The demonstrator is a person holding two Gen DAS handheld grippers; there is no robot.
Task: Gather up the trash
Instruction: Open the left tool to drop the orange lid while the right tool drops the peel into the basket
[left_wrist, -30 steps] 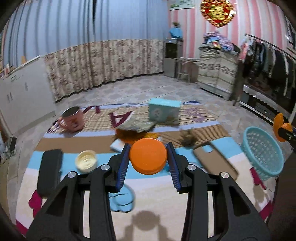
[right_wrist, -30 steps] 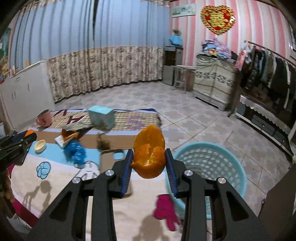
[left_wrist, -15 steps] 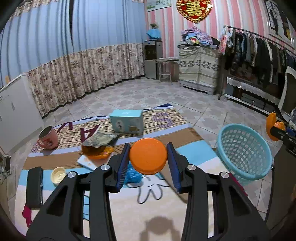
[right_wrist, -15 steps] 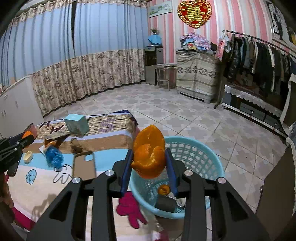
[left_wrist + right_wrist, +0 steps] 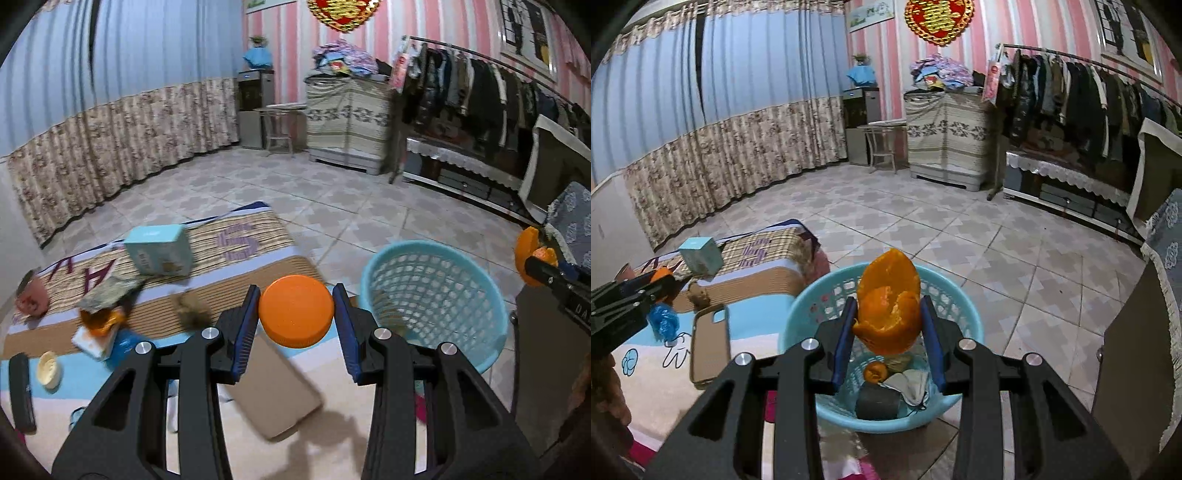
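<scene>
R gripper [image 5: 888, 326]: pads clamped on a piece of orange peel [image 5: 889, 306], jaws partway closed, peel standing upright between them, top poking above the pads. Gripped low on the peel so it can fall clear once I let go, imo. It hangs directly over the blue basket [image 5: 809, 306]. Basket already holds a smaller peel bit, a grey roll and some crumpled wrapper. Release looks like the next step on this side.

L gripper [image 5: 296, 312]: jaws also partway closed, pinching an orange lid [image 5: 296, 312] by its rim on both sides, flat face toward the cam. Edge grip makes sense, a disc that flat gives nothing else to bite. Not over the basket yet. In the L view the basket [image 5: 436, 295] sits just to the right of the lid, w/ the R gripper [image 5: 535, 264] and its peel at the far right edge. Needs to swing right before dropping.

Outward: mat [image 5: 240, 240] on the tiled floor carries the rest. Brown phone case [image 5: 273, 391] under my L fingers, blue crumpled bag [image 5: 663, 321], snack wrapper [image 5: 107, 291], brown clump [image 5: 190, 306], small cream cup [image 5: 48, 369], teal box [image 5: 159, 249], pink mug [image 5: 31, 297]. Some of that is prob trash to fetch, box/mug/case prob not. Basket is parked at the mat's corner, so short trips.
</scene>
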